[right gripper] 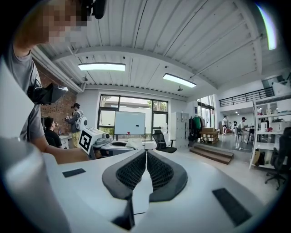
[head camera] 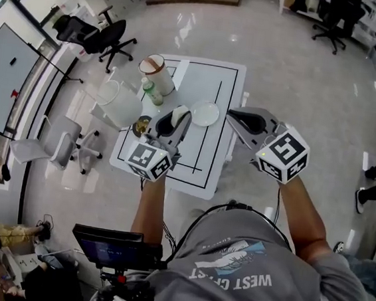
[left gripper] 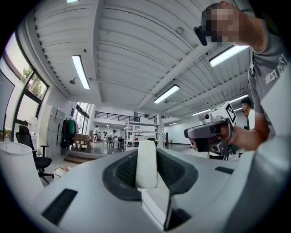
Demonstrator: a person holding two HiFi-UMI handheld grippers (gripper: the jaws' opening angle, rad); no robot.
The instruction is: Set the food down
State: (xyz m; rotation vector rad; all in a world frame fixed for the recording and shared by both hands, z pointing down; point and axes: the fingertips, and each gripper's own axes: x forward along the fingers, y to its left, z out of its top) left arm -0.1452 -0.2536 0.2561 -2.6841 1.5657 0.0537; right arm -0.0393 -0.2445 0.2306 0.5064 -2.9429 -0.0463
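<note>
Left gripper (left gripper: 146, 175) is clamping a white food piece (left gripper: 146, 159) edge-up; right gripper (right gripper: 145, 169), alongside, is pressing its jaws together, empty

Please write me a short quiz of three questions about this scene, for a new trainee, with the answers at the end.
1. True or false: the right tool has its jaws closed with nothing between them.
2. What does the left tool hold? A) a green bottle B) a white piece of food C) a spoon
3. Fill in: the round white plate lies on the white ____.
Key: 1 true; 2 B; 3 table.
</note>
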